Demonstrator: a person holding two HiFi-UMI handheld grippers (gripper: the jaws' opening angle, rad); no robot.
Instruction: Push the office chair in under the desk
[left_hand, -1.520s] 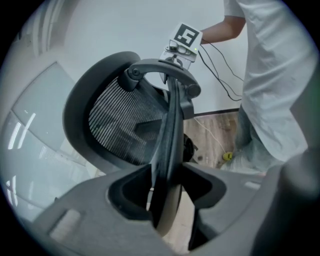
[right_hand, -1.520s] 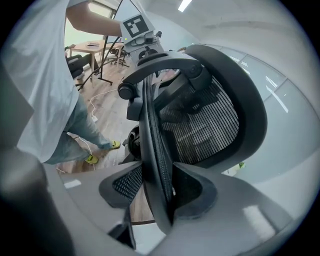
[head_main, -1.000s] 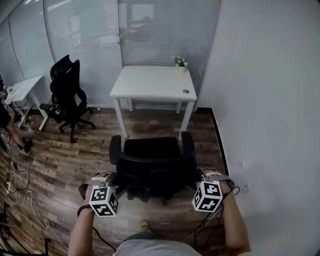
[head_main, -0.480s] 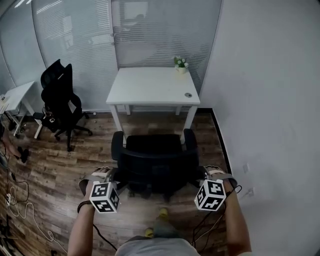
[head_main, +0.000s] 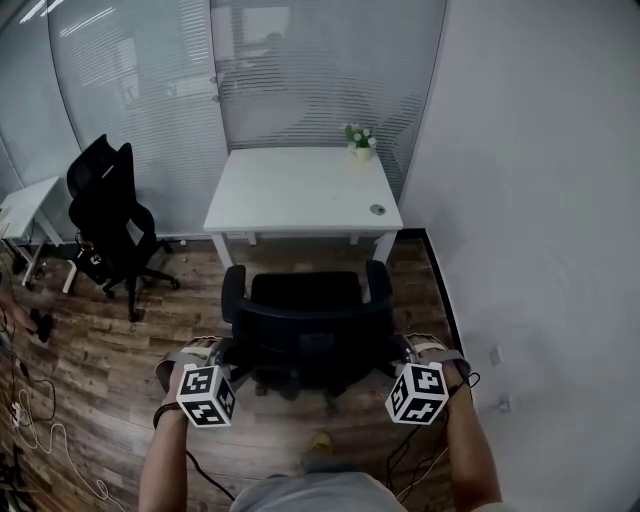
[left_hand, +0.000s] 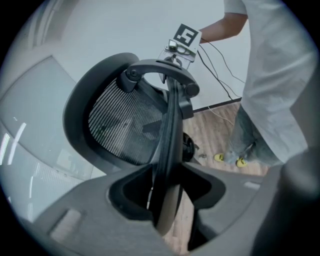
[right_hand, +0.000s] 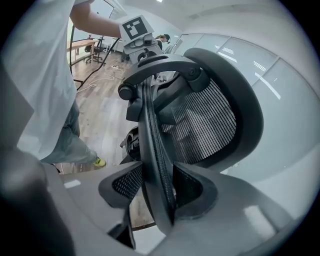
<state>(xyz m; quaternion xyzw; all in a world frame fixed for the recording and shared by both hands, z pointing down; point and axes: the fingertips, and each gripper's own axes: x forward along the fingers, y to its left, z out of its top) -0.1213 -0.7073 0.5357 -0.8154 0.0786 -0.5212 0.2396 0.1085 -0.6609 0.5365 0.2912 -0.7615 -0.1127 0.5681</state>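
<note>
A: Biggest things first?

B: Wood floor (head_main: 90, 340), dark planks. At the far side, glass wall (head_main: 300, 80) with closed blinds. At the right, plain white wall (head_main: 540, 200).

A: And the furniture?

B: White counter (head_main: 300, 190), set in the corner against the glass wall. Close in front of it, black office chair (head_main: 305, 335), with the seat toward the counter and the mesh backrest toward the person. Both armrests near the counter's front legs. Not yet pushed under. Well apart at the left, second chair (head_main: 105, 215), also black, turned sideways.

A: State of the tongs?

B: Left tongs (left_hand: 169, 170) on the left rim of the backrest, right tongs (right_hand: 159, 175) on the right rim, at about the same height. Left tongs rather wide, jaws closing, with the thin rim between the two pads and held there. Right tongs about as wide, clamped on the opposite rim, pads touching it from both sides.

A: Small things?

B: At the counter's far right corner, flower pot (head_main: 360, 138) with green leaves and pale blossoms. Near the front right corner, little round disc (head_main: 377, 210), lying flat on the top.
</note>
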